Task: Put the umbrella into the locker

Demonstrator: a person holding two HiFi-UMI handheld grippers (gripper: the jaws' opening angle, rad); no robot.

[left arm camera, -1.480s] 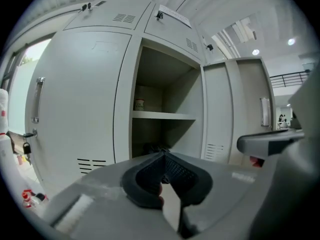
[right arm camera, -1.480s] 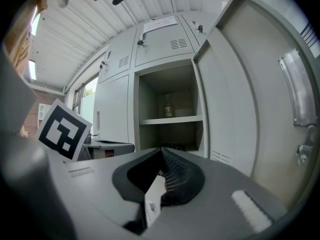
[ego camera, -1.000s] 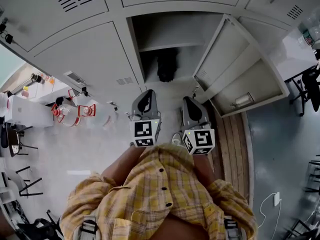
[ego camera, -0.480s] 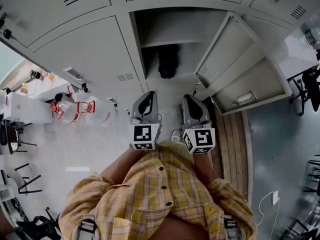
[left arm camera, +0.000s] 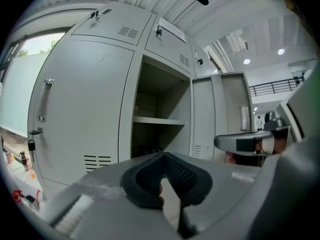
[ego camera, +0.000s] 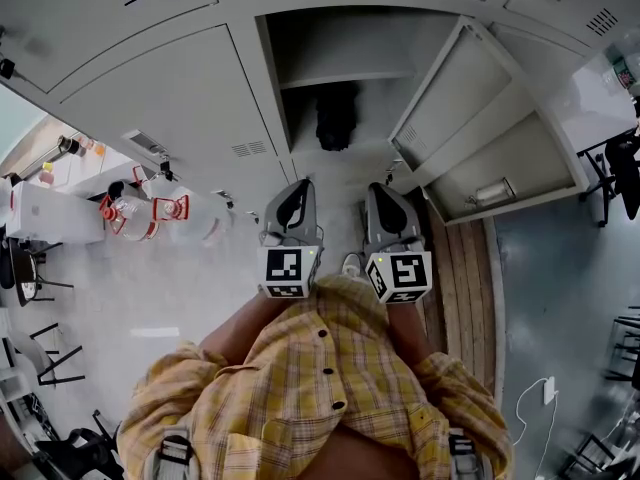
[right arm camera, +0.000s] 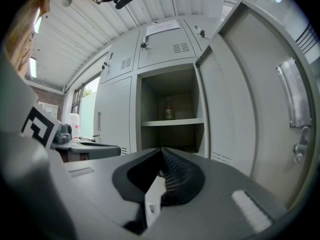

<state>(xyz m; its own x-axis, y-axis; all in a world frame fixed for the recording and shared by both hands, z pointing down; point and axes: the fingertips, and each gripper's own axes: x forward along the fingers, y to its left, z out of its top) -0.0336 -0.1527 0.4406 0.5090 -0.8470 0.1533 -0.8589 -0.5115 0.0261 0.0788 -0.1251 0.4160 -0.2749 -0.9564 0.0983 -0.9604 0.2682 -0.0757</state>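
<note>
Umbrella (ego camera: 337, 118) sits dark under the shelf inside the open locker (ego camera: 345, 38), unmoved since a second ago. Left tongs (ego camera: 294, 184) and right tongs (ego camera: 381, 188), both closed and empty, hang back from it. Stowing looks done.

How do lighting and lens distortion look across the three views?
Head view: fisheye curves the grey metal lockers; the black umbrella-like bundle lies in compartment shadow. Left gripper view: pale window washed out. Right gripper view: dark vignette at corners.
</note>
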